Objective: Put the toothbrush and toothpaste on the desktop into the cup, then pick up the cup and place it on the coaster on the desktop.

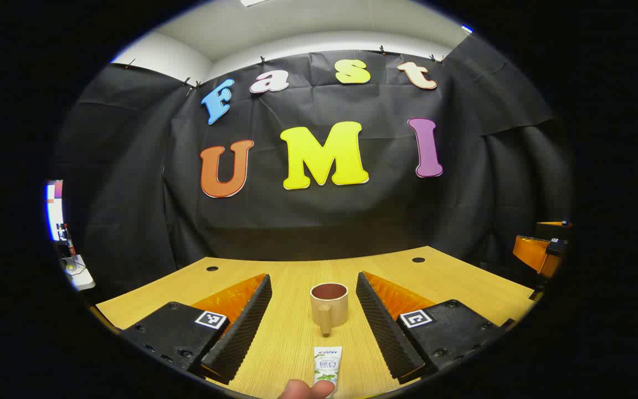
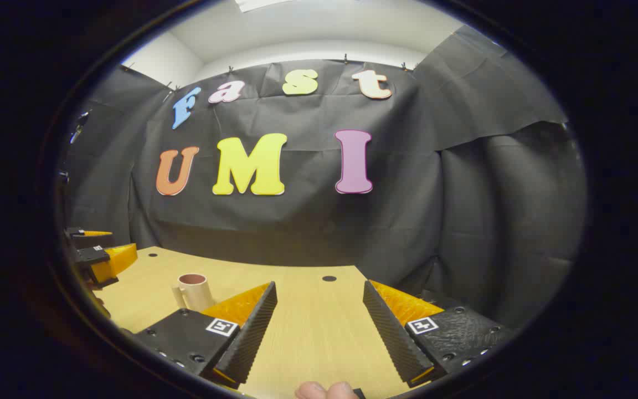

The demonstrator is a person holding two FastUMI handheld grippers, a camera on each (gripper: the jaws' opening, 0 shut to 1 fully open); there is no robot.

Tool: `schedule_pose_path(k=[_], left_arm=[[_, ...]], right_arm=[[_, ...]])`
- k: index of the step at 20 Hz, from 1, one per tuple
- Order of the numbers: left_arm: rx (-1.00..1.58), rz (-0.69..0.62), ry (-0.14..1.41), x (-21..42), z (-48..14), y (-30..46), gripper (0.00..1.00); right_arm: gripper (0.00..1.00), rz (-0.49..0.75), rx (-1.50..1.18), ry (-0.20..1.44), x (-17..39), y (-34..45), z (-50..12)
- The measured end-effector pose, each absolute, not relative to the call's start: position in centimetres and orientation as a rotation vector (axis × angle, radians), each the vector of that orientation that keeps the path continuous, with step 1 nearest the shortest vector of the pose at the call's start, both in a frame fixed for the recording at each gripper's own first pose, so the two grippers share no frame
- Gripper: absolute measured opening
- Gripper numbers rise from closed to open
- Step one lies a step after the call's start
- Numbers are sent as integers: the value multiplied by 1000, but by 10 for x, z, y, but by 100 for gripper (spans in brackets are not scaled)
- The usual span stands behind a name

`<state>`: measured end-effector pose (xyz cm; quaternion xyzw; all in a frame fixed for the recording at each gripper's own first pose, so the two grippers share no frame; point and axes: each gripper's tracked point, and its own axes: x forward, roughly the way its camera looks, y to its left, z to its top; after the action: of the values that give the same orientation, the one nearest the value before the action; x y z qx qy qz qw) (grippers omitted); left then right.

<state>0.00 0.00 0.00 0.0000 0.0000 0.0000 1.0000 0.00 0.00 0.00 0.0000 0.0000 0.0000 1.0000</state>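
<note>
Toothpaste [image 1: 327,363] lies flat on bench [image 1: 297,332], nearest cam, between the spread fingers of left hand-held gripper [image 1: 314,327], nothing held. Cup [image 1: 329,304] stands upright just beyond, handle pointing back at tube. Right hand-held gripper [image 2: 319,332] also wide apart over bare bench. Risk: reaching fwd could knock cup handle & tip it.
</note>
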Motion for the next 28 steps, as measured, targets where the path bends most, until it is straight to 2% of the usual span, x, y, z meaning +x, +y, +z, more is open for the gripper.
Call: schedule_pose_path(k=[2, 5, 6, 8, 10, 11, 12, 20, 21, 22, 28], left_arm=[[-2, 1, 0, 0, 0, 0, 97], [-2, 3, -2, -1, 1, 1, 97], [-1, 4, -2, -1, 1, 1, 97], [-1, 2, 0, -1, 0, 1, 97], [-1, 1, 4, -1, -1, 1, 97], [0, 1, 5, -2, -1, 1, 97], [0, 2, 6, -2, -1, 1, 97], [1, 3, 18, -2, -4, 1, 97], [1, 1, 21, -3, -5, 0, 97], [1, 0, 24, -2, -6, 1, 97], [3, -10, 102, -4, -29, -1, 97]], right_arm=[[91, 1, -3, -1, 0, 1, 0], [91, -1, -3, -4, -1, 0, 0], [95, -1, -3, -4, -1, 0, 1], [91, 1, -2, -1, -1, 1, -1], [91, 1, -5, 0, -1, 1, -1], [95, 0, -7, 0, -1, 2, -2], [91, -1, -6, -1, 0, 2, -1], [91, 0, -2, 7, -2, 1, -5], [95, 0, -3, 8, -1, 2, -5], [91, 1, -4, 10, 0, 2, -5], [95, 2, -9, 26, -1, 2, -14]])
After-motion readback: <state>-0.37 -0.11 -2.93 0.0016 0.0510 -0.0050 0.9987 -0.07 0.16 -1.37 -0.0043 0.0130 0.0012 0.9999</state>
